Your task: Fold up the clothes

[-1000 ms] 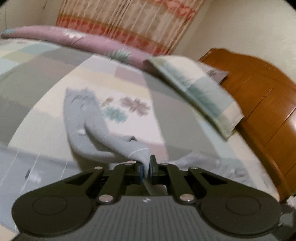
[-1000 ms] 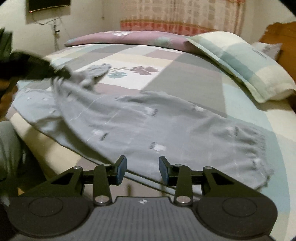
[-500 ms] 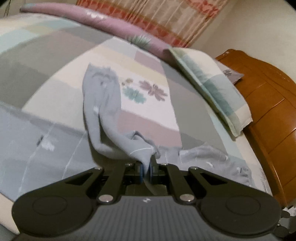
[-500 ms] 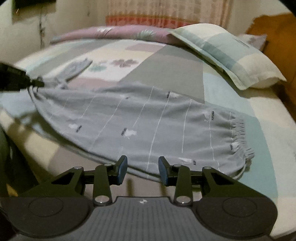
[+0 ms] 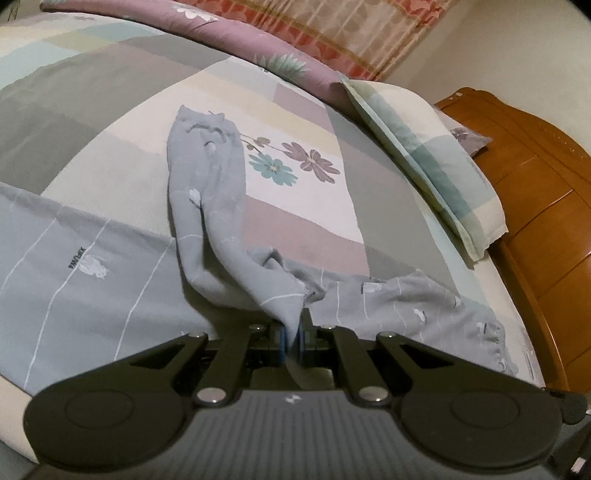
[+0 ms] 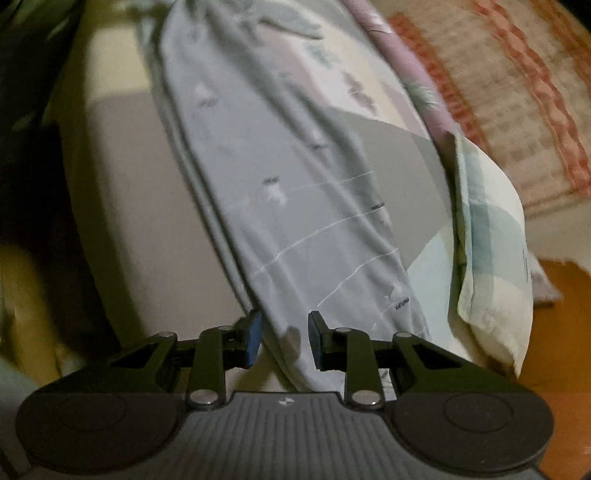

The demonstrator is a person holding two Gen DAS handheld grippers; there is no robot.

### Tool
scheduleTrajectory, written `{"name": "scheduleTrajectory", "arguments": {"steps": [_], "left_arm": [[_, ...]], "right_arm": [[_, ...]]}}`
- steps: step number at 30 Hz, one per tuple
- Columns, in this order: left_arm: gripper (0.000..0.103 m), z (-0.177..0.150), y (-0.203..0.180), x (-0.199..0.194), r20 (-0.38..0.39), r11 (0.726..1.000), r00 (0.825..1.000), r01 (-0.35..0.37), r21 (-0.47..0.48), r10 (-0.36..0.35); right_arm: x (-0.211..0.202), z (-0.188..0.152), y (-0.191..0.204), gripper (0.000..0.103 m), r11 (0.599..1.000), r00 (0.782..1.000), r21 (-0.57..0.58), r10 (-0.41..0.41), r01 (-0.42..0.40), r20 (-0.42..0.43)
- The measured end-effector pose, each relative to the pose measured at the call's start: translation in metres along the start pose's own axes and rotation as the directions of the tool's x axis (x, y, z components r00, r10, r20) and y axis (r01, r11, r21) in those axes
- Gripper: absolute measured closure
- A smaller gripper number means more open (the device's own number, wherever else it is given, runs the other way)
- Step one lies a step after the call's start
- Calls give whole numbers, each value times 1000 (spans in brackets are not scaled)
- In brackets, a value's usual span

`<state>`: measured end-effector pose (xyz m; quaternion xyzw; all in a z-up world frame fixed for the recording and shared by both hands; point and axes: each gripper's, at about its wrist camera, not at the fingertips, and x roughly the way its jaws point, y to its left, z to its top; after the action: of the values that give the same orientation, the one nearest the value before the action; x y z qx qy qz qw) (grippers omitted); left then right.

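Note:
Grey trousers [image 5: 207, 177] with thin white lines lie spread over the patchwork bed. One leg runs away from me in the left wrist view, and the rest spreads to the left and right. My left gripper [image 5: 293, 336] is shut on a raised fold of that cloth. In the blurred right wrist view the trousers [image 6: 295, 184] stretch away as a long band. My right gripper [image 6: 284, 338] straddles their near end. Its jaws are closing, cloth lies between the blue pads [image 6: 253, 338], and a gap shows on each side.
A checked pillow [image 5: 436, 166] lies against the wooden headboard [image 5: 546, 206] on the right. A purple quilt [image 5: 221, 33] and a patterned curtain [image 5: 369, 33] are at the back. The mattress edge [image 6: 122, 206] drops off on the left in the right wrist view.
The right gripper rolled strongly, sank to the trousers' near end, and its jaws narrowed around the cloth. The left gripper kept its hold and only tilted slightly.

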<state>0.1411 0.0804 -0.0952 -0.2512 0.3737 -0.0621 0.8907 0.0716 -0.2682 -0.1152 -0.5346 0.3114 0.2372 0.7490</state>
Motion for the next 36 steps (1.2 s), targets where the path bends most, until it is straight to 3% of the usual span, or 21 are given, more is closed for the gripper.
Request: {"name": "scheduleTrajectory", "arguments": {"steps": [1,3,5,14,18,25,29,32,33,36], "left_arm": [[98,0,0,0,-1,1000,1000,1,1,-1],[98,0,-1,0,-4,1000,1000,0,6,0],[98,0,-1,-1,-8,1000,1000,-5,10,5],[98,-2,-4,-2,-33,998,999,-32,56,34],[98,-7,1,6,-90,998,995,-43,53,48],[92,-6,0,-12,-172,991,983,-51,122,71],[92,4,-11,-39,-161,980,985,-31,194,63],[90,14,-28,-50,-132,968,991,1,251,33],[85,16,-35,-49,-125,964,992,24,265,9],[80,19,-59,-31,-140,952,988,104,286,-66]], "right_arm": [[2,-1,2,73,999,1000,-33,2,-2,-2],[5,-1,6,91,997,1000,-75,11,-11,-4],[7,0,10,97,994,1000,-106,19,-19,-5],[-5,-9,-3,102,996,997,-44,75,-75,2],[0,-13,0,102,996,996,-21,92,-92,-4],[-21,-13,-29,101,982,992,141,117,-122,45],[-30,-14,-53,94,945,989,299,107,-133,103],[-22,-6,-63,91,884,978,430,121,-184,171],[-17,-1,-63,91,863,973,463,128,-203,190],[6,18,-60,91,794,960,550,149,-259,237]]}}
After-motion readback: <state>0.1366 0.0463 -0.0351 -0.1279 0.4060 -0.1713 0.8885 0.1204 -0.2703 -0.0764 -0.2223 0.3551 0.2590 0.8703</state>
